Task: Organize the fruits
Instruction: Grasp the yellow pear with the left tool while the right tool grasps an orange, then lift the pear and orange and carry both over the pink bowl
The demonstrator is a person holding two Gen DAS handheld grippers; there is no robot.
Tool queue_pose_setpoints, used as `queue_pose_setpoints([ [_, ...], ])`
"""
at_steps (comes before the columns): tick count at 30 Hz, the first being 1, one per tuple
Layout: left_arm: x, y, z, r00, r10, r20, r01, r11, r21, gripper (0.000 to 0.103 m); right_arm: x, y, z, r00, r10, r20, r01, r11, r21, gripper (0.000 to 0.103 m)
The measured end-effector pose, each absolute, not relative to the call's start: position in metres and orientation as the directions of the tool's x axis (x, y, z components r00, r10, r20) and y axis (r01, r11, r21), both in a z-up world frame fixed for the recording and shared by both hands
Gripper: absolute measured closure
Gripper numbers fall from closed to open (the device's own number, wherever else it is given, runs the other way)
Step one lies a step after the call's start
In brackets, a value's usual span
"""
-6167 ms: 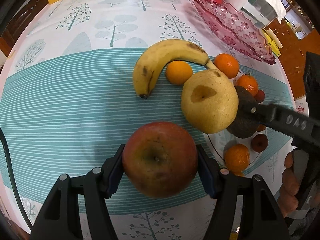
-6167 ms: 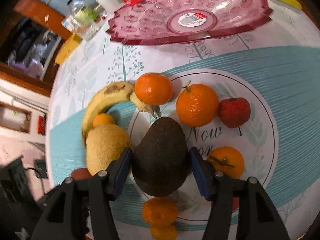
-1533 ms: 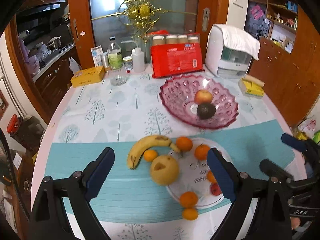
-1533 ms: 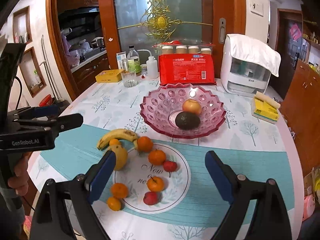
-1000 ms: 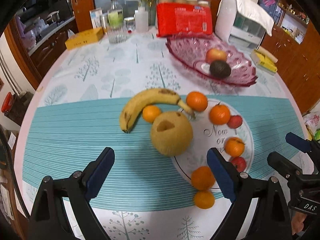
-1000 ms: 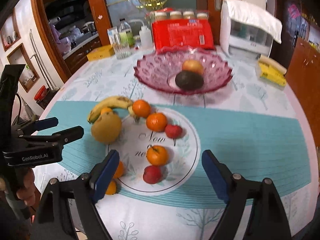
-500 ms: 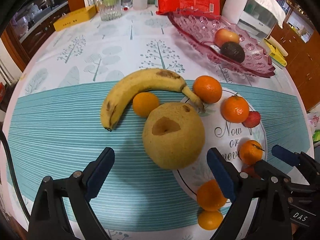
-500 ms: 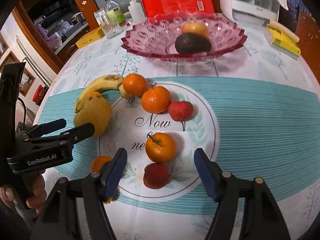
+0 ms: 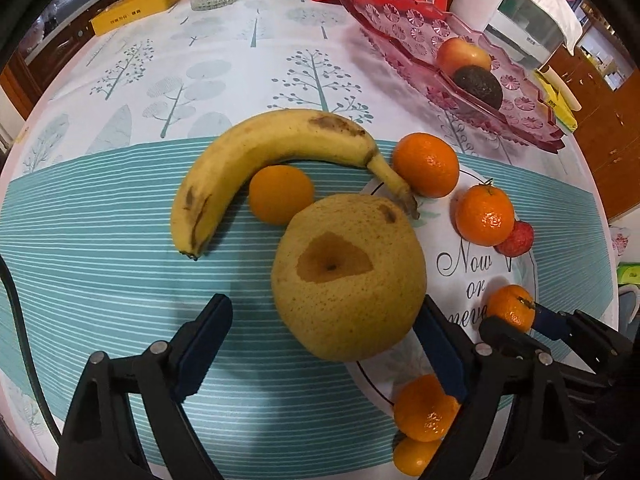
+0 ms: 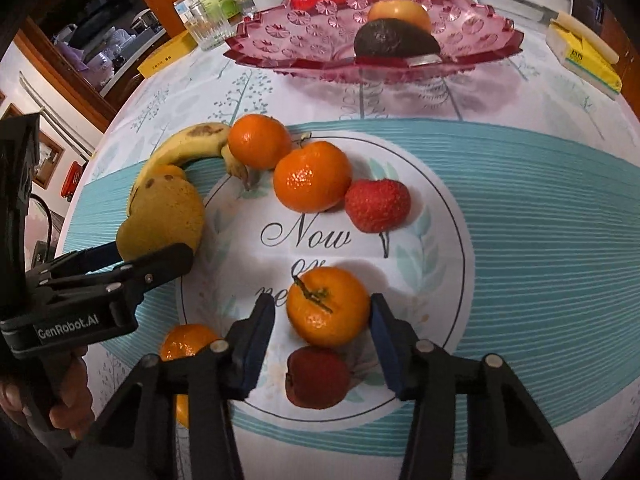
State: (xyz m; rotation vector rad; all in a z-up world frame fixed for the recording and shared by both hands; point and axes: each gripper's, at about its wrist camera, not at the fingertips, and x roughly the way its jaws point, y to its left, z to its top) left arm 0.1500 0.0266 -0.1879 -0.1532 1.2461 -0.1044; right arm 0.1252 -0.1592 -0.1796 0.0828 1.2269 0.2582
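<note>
The left hand-held gripper [image 9: 320, 344] is standing open around the big yellow pear [image 9: 348, 276], its right blue pad touching or nearly touching the fruit's side while the left pad is sitting apart from it. The right hand-held gripper [image 10: 322, 338] is also spread open, flanking a tangerine [image 10: 328, 306] with a green stem; neither pad is clearly pressing on it. That tangerine is resting on the round placemat [image 10: 432, 248] lettered "Now or never", with a dark red lychee [image 10: 318, 376] touching its near side. Farther out on the mat, another tangerine [image 10: 312, 176] is lying against a second lychee [image 10: 378, 205], and a third tangerine [image 10: 260, 142] is touching the stem of the banana [image 9: 256, 164]. The banana is curving around a small orange citrus [image 9: 281, 194] just behind the pear. Two more small citrus [image 9: 426, 408] are sitting at the mat's near edge. Beyond, on the tree-printed bench [image 9: 200, 68], a pink glass bowl [image 10: 296, 36] is holding an avocado [image 10: 394, 42] and an apple [image 10: 400, 12] side by side.
</note>
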Motion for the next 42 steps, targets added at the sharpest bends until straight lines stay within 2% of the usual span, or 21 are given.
queue_pose_setpoints([
  [2,0.151,0.025,-0.189,0.31,-0.17,-0.936,-0.002,0.984,-0.179,0.02,0.126,-0.161,-0.18,0.313,0.237,-0.92,-0.147,0.969,0.2,0.062],
  [9,0.155,0.014,-0.19,0.312,-0.169,-0.935,0.011,0.985,-0.175,0.037,0.124,-0.161,-0.179,0.317,0.232,-0.919,-0.142,0.97,0.196,0.063],
  [26,0.135,0.024,-0.171,0.342,-0.17,-0.924,0.026,0.985,-0.171,0.039,0.12,-0.159,-0.158,0.342,0.277,-0.898,-0.174,0.958,0.229,0.064],
  [33,0.121,0.026,-0.12,0.413,-0.179,-0.893,0.049,0.983,-0.175,0.039,0.113,-0.156,-0.122,0.394,0.305,-0.867,-0.214,0.948,0.237,0.064],
  [42,0.108,0.019,-0.034,0.521,-0.194,-0.831,0.124,0.981,-0.15,0.039,0.109,-0.157,-0.035,0.501,0.357,-0.789,-0.282,0.929,0.24,0.064],
])
